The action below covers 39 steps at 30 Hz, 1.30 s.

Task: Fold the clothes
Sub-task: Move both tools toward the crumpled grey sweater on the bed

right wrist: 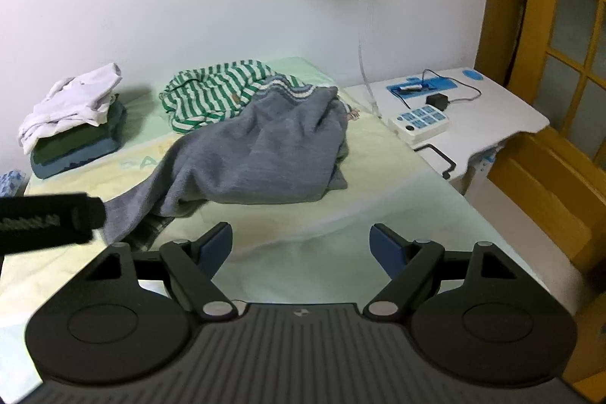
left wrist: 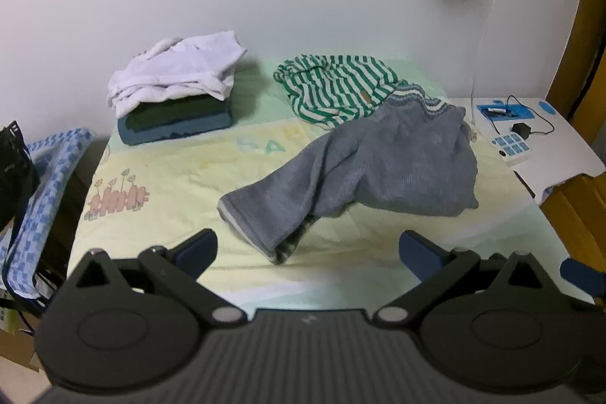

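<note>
A crumpled grey sweater [left wrist: 378,169] [right wrist: 257,154] lies across the middle of the bed, one sleeve reaching toward the near edge. Behind it sits a green-and-white striped garment [left wrist: 337,89] [right wrist: 212,93], partly under the sweater. A stack of folded clothes [left wrist: 178,97] [right wrist: 72,127] with a rumpled white piece on top rests at the back left. My left gripper [left wrist: 307,248] hovers open just short of the sleeve end, holding nothing. My right gripper [right wrist: 301,243] is open over bare sheet in front of the sweater, and the left gripper's body [right wrist: 49,218] pokes in from the left.
The bed has a pale yellow and green sheet [left wrist: 159,177] against a white wall. A white side table [right wrist: 473,116] to the right carries a power strip [right wrist: 420,122], a charger and cable. A wooden door frame [right wrist: 538,101] stands right. A blue patterned cloth [left wrist: 45,195] hangs at left.
</note>
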Tool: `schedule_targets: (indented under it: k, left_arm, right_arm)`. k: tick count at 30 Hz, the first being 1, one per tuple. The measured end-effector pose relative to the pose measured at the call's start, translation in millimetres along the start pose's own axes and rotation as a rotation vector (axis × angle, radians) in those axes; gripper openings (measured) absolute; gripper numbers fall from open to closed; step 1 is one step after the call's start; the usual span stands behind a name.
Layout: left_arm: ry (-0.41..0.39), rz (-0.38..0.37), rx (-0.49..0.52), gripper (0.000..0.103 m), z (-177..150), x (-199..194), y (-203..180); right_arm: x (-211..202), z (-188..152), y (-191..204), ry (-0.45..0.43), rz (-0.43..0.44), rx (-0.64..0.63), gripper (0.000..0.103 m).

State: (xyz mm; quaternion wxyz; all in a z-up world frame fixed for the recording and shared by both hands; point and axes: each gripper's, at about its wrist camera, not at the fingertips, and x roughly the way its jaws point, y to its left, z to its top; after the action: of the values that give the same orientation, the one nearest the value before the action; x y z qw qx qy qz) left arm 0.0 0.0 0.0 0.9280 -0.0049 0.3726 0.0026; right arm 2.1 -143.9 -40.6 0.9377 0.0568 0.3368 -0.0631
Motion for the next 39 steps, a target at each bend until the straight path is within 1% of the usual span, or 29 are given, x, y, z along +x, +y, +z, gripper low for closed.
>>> schedule_targets:
  k: [7, 9, 11, 13, 20, 29, 39]
  left_arm:
    - [-0.007, -0.010, -0.011, 0.102, -2.9, -0.9, 2.4]
    - [0.010, -0.005, -0.012, 0.102, 2.1, 0.7, 3.5]
    - [0.005, 0.003, -0.008, 0.102, -0.3, 2.7, 1.8]
    - [-0.005, 0.014, -0.007, 0.102, -3.1, 5.4, 2.2]
    - [0.002, 0.030, 0.010, 0.102, -4.8, 11.9, 2.6]
    - [0.034, 0.062, 0.007, 0.102, -9.4, 27.2, 12.5]
    - [0.053, 0.069, 0.010, 0.102, -6.8, 37.5, 16.4]
  right_arm:
    - [1.0, -0.8, 2.5, 0.012, 0.013, -0.014, 0.082]
    - [1.2, -1.1, 3.2, 0.015, 0.017, -0.017, 0.082]
    - [0.8, 0.0, 2.2, 0.019, 0.020, -0.023, 0.082]
    - [4.6, 0.2, 10.1, 0.023, -0.007, -0.029, 0.082]
    - [7.0, 2.3, 7.7, 0.032, -0.021, -0.023, 0.083]
    - [12.3, 1.8, 11.5, 0.029, -0.043, -0.016, 0.083]
    - [17.6, 6.0, 18.0, 0.018, -0.048, -0.008, 0.083]
